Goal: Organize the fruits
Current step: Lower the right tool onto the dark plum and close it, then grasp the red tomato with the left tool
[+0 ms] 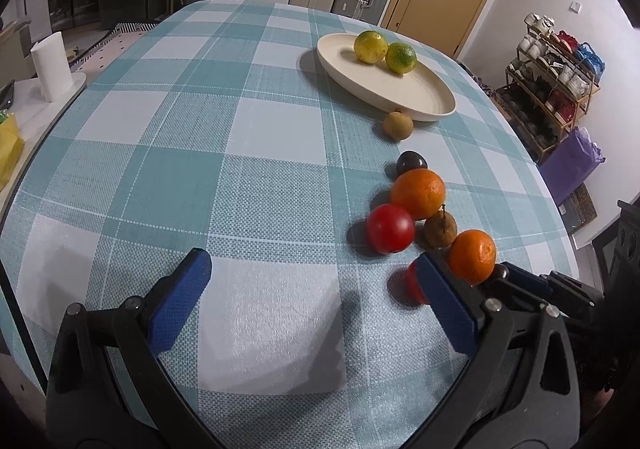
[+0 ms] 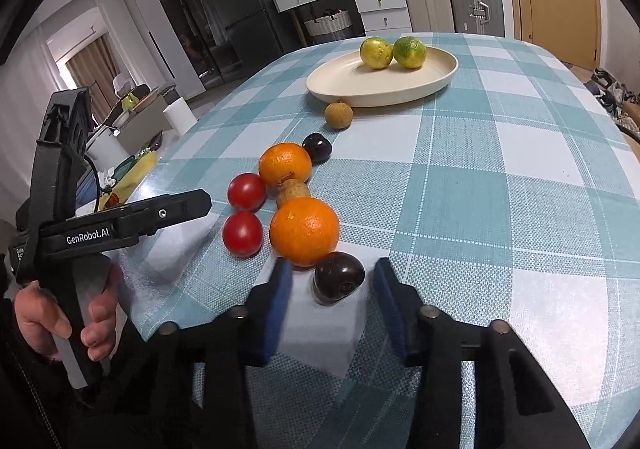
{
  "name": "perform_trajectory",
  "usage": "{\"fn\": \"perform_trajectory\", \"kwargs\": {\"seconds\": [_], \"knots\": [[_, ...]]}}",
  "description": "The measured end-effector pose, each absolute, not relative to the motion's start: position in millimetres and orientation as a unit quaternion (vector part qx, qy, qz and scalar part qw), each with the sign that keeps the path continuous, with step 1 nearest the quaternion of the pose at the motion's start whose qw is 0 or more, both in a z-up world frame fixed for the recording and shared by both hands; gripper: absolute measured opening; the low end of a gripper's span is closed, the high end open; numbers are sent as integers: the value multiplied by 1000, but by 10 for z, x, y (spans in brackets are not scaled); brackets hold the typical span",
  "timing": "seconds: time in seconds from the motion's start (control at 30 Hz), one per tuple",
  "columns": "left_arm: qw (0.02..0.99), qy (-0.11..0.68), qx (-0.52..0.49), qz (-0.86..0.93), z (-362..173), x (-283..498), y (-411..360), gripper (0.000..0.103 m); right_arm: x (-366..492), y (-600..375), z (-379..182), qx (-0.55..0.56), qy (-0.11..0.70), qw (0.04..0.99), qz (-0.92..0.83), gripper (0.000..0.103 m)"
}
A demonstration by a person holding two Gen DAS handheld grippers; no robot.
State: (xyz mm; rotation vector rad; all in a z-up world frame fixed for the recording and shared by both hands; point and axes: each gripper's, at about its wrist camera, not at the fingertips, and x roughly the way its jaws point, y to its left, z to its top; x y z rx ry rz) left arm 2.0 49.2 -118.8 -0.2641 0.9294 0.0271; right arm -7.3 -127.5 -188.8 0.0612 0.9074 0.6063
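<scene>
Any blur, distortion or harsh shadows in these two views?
Left wrist view: sharp, fisheye bends the table, soft shadow under the left gripper. Right wrist view: right gripper fingers look smeared around the dark plum; fruit stays crisp.

Two citrus fruits (image 2: 392, 53) on plate (image 2: 360, 89), loose fruit line (image 2: 288, 193) trailing nearer across table (image 2: 500, 189)

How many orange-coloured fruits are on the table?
2. One orange sits near the jaws, beside the dark fruit; the other orange lies farther back, toward the plate. None seems hidden.
</scene>
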Motion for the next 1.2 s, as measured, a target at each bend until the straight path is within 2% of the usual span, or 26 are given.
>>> {"fn": "perform_trajectory", "kwargs": {"seconds": [0.03,0.1,0.83,0.93,1.03,1.17,1.2], "knots": [[886,446,-127,12,-1185,17,486,102,-72,-1281,-1888,30,435,852,290,28],[886,446,-126,9,-1173,15,468,102,-64,-1294,-1890,30,438,851,288,25],[865,482,-127,-55,-1271,105,136,102,-200,-1542,-1784,55,407,864,291,25],[870,479,-110,-52,-1277,111,80,97,-212,-1567,-1778,58,404,865,293,25],[871,479,-100,-54,-1283,134,37,89,-236,-1593,-1774,62,399,865,297,25],[871,477,-98,-61,-1276,152,10,75,-260,-1636,-1790,68,399,865,298,25],[871,477,-99,-65,-1275,158,6,68,-265,-1647,-1794,70,399,864,299,25]]}}
